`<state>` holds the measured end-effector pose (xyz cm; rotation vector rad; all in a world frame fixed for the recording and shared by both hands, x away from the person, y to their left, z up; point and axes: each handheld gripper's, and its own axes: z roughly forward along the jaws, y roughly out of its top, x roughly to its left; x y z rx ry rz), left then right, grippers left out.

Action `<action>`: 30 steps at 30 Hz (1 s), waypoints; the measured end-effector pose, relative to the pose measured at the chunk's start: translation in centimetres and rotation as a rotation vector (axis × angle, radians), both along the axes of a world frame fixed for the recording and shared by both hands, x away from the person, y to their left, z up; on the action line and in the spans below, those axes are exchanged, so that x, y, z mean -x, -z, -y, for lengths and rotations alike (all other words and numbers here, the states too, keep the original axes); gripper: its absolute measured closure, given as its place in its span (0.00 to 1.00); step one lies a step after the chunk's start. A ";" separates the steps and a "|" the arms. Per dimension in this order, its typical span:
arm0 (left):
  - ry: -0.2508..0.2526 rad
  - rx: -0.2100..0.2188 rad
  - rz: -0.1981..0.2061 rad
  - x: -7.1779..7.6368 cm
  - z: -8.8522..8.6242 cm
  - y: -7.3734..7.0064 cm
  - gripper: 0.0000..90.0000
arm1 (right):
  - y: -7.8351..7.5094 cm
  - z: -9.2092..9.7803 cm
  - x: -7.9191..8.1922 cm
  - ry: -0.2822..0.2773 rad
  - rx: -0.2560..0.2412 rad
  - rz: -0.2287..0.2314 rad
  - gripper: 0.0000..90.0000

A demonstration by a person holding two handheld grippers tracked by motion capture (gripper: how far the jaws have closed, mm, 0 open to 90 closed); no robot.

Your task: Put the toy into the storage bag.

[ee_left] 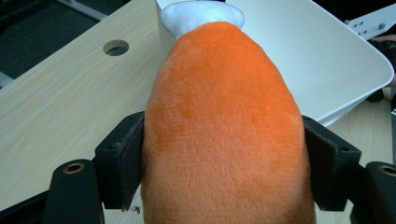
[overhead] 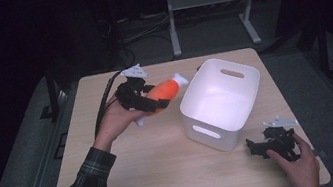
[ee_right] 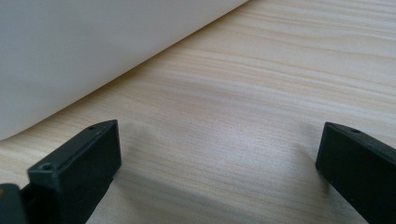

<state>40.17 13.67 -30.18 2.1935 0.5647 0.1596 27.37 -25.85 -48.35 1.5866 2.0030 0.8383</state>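
Observation:
An orange plush toy (overhead: pixel 163 92) with white ends is held above the table, left of a white plastic bin (overhead: pixel 221 101). My left gripper (overhead: pixel 148 102) is shut on it, its pads pressing both sides of the orange body (ee_left: pixel 224 135). The toy's white tip (ee_left: pixel 201 14) points toward the bin's rim (ee_left: pixel 327 56). My right gripper (overhead: pixel 259 148) rests low on the table at the bin's near right corner, open, with bare wood between its fingers (ee_right: pixel 79 168). The bin's white wall (ee_right: pixel 84 51) is close at the upper left of the right gripper view.
The light wooden table (overhead: pixel 165 164) has a round cable hole (ee_left: pixel 116 47) near its far edge. The floor around the table is dark, and a white table frame (overhead: pixel 212 10) stands behind with cables on the floor.

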 end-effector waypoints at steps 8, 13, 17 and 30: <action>0.005 0.006 0.006 -0.4 1.4 -0.5 0.27 | 0.0 0.0 0.0 0.000 -0.001 -0.001 0.00; 0.003 0.008 0.010 -0.6 2.5 -0.9 0.27 | 0.0 0.0 0.0 0.001 -0.002 -0.001 0.00; 0.006 0.004 0.011 -0.8 3.3 -1.2 0.27 | 0.0 0.0 0.0 0.000 -0.002 -0.001 0.00; 0.007 0.003 0.017 -1.5 5.8 -1.7 0.27 | 0.0 0.0 0.0 -0.001 -0.001 -0.002 0.00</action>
